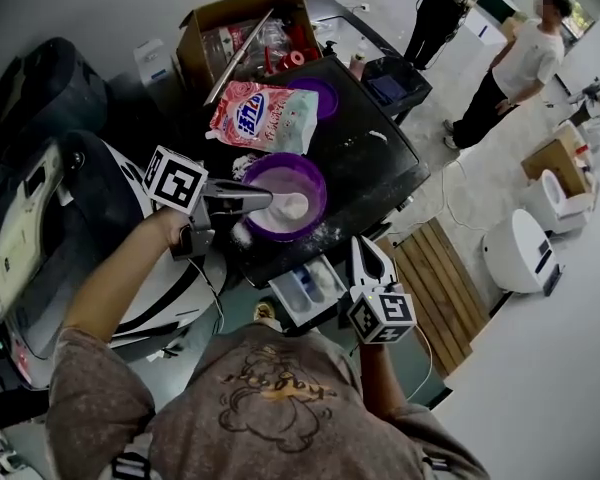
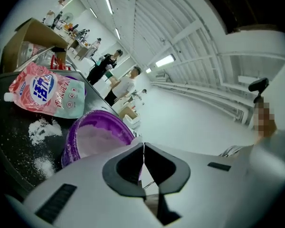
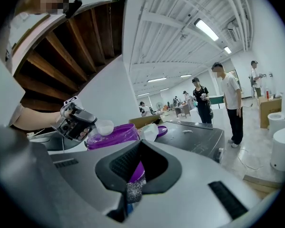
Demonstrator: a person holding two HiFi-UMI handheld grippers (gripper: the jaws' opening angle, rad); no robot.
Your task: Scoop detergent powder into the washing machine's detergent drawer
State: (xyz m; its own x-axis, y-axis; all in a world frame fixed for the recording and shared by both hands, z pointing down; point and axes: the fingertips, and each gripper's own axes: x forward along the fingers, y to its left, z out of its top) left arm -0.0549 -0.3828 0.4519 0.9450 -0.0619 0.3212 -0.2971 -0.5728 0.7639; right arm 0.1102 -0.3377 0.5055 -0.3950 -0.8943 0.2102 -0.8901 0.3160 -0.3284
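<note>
A purple bowl (image 1: 310, 183) of white detergent powder stands on the black washer top (image 1: 380, 158). My left gripper (image 1: 265, 201) is shut on a white scoop (image 1: 293, 206) that sits over the powder. In the left gripper view its jaws (image 2: 143, 145) meet just in front of the bowl (image 2: 92, 139). The right gripper view shows the scoop (image 3: 99, 127) level with the bowl's rim (image 3: 111, 136). The pink detergent bag (image 1: 265, 116) lies behind the bowl. Below the front edge the detergent drawer (image 1: 305, 288) is pulled out. My right gripper (image 1: 362, 245) hangs just right of it, shut and empty.
Spilled powder (image 1: 242, 233) lies on the top beside the bowl. A cardboard box (image 1: 240, 28) of supplies and a purple lid (image 1: 322, 96) sit at the back. Two people (image 1: 510, 68) stand at the far right, near white machines (image 1: 520, 253) and a wooden pallet (image 1: 440, 288).
</note>
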